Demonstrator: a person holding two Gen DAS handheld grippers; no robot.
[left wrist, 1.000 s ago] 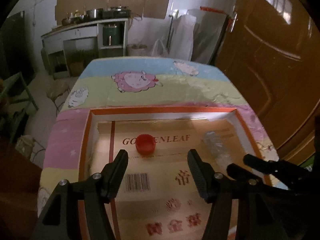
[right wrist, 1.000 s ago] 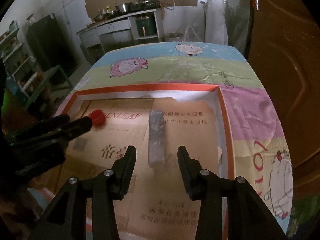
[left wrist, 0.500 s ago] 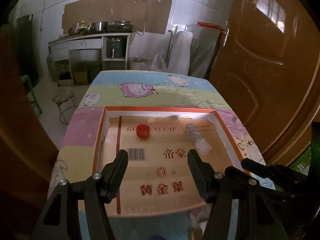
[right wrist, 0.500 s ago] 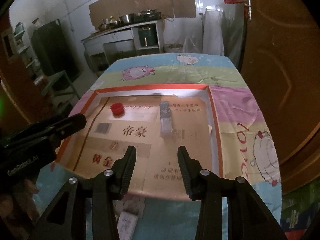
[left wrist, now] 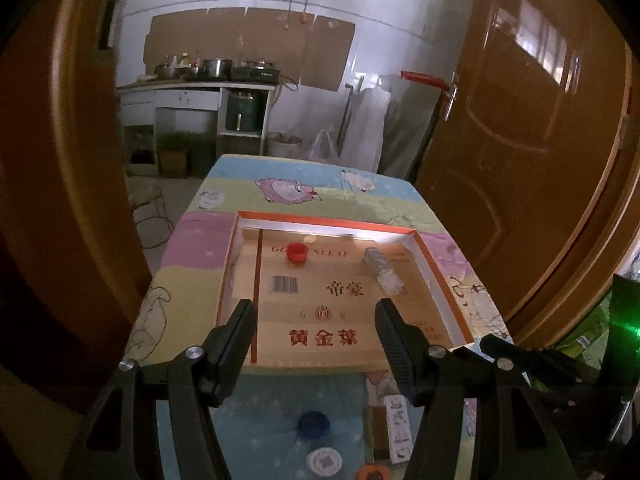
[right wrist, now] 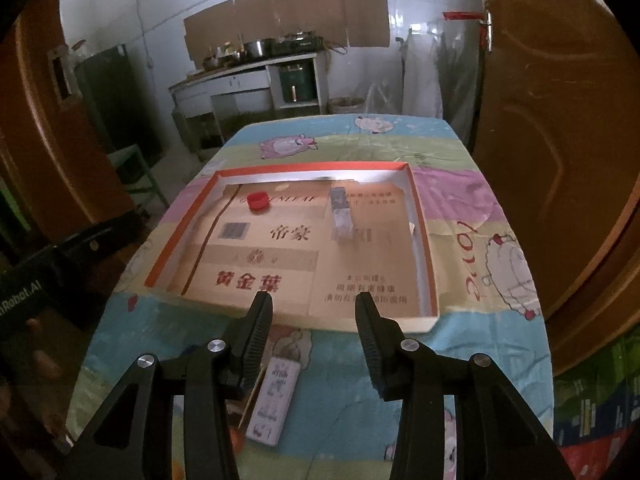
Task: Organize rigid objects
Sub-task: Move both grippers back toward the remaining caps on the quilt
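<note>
Both tongs were spread and empty: left gripper [left wrist: 316, 320], right gripper [right wrist: 314, 314]. In the tray [right wrist: 182, 236], the red cap [right wrist: 257, 201] lay near the far left corner.

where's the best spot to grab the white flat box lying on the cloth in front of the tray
Grip the white flat box across its two long edges near the middle, coming from above. It lies flat and narrow on the tablecloth, so its short width probably fits between the open right hand-held gripper fingers.

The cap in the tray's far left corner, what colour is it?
Red. The cap shows best in the left wrist view, lying on the cardboard tray.
</note>
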